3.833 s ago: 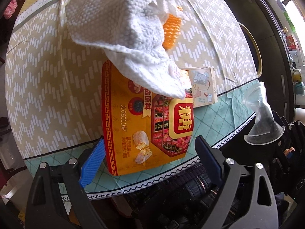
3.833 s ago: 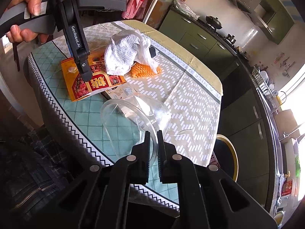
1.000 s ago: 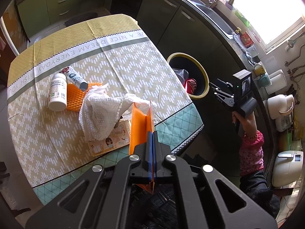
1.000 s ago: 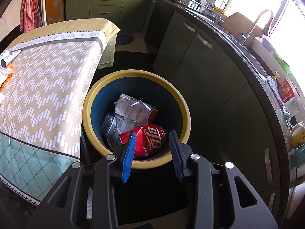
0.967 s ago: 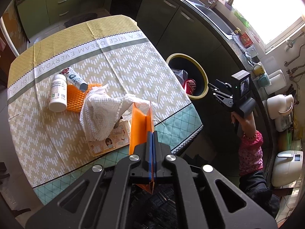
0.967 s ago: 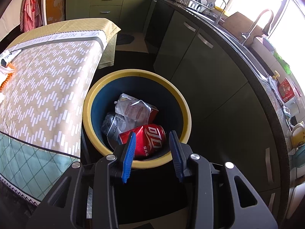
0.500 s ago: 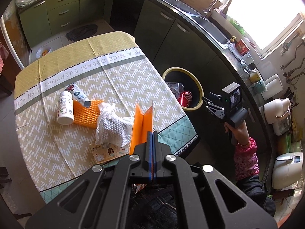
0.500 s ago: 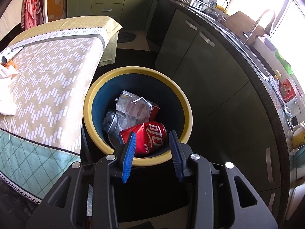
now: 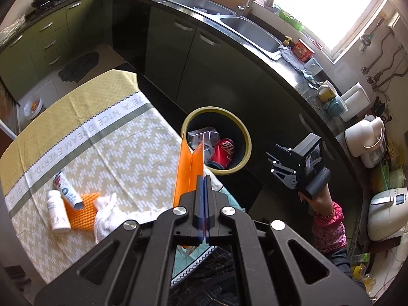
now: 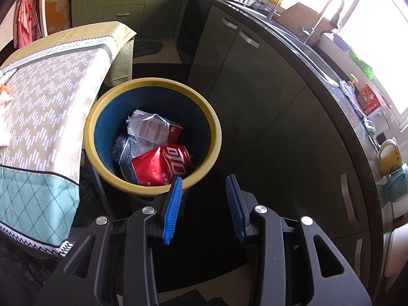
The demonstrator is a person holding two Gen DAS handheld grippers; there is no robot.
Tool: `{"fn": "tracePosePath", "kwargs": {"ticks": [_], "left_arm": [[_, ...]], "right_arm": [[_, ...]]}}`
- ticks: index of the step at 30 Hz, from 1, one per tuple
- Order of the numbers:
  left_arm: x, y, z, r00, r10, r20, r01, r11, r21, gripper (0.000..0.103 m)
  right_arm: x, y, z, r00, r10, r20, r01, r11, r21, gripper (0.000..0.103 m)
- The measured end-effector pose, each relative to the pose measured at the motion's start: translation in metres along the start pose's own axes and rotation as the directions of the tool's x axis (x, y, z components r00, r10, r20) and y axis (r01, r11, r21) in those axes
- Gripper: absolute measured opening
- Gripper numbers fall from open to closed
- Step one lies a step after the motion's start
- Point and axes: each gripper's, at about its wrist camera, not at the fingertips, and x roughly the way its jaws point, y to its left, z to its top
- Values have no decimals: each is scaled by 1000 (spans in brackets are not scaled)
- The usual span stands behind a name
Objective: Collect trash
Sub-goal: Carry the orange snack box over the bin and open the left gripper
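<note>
My left gripper (image 9: 203, 178) is shut on the orange snack bag (image 9: 190, 168), held edge-on high above the table's right edge, in line with the yellow-rimmed trash bin (image 9: 243, 132). My right gripper (image 10: 204, 186) is open and empty, just outside the near rim of the bin (image 10: 102, 107). A red cola can (image 10: 163, 165), clear plastic packaging (image 10: 150, 127) and a grey item lie inside the bin. My right gripper also shows in the left wrist view (image 9: 283, 168), to the right of the bin.
On the tablecloth table (image 9: 114, 148) lie a white bottle (image 9: 57, 211), a tube (image 9: 67, 191), an orange mesh pad (image 9: 84, 216) and a white crumpled cloth (image 9: 107, 216). Dark cabinets (image 10: 255, 89) and the sink counter (image 9: 244, 30) stand behind the bin.
My left gripper has risen and swung toward the bin with the orange bag; the bin now sits right behind the bag. My right gripper has drawn back slightly from the bin, staying open.
</note>
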Motion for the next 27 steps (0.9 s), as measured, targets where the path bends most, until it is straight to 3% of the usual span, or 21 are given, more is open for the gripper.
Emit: {"fn": "tracePosePath", "kwargs": {"ticks": [9, 13, 17, 22, 27], "left_arm": [[142, -67, 79, 987, -73, -143, 87, 992, 96, 0], [206, -84, 95, 974, -86, -209, 108, 990, 96, 1], [250, -82, 96, 967, -46, -252, 68, 995, 79, 1], [243, -70, 91, 973, -27, -230, 46, 996, 76, 16], [180, -54, 71, 990, -27, -140, 41, 994, 98, 16]], "right_arm": [[18, -39, -30, 998, -6, -63, 10, 998, 69, 36], [29, -48, -38, 996, -1, -92, 8, 997, 82, 36], [34, -48, -41, 995, 8, -103, 0, 997, 76, 36], [26, -45, -37, 997, 7, -82, -2, 998, 62, 36], [5, -31, -30, 999, 10, -38, -9, 999, 36, 36]]}}
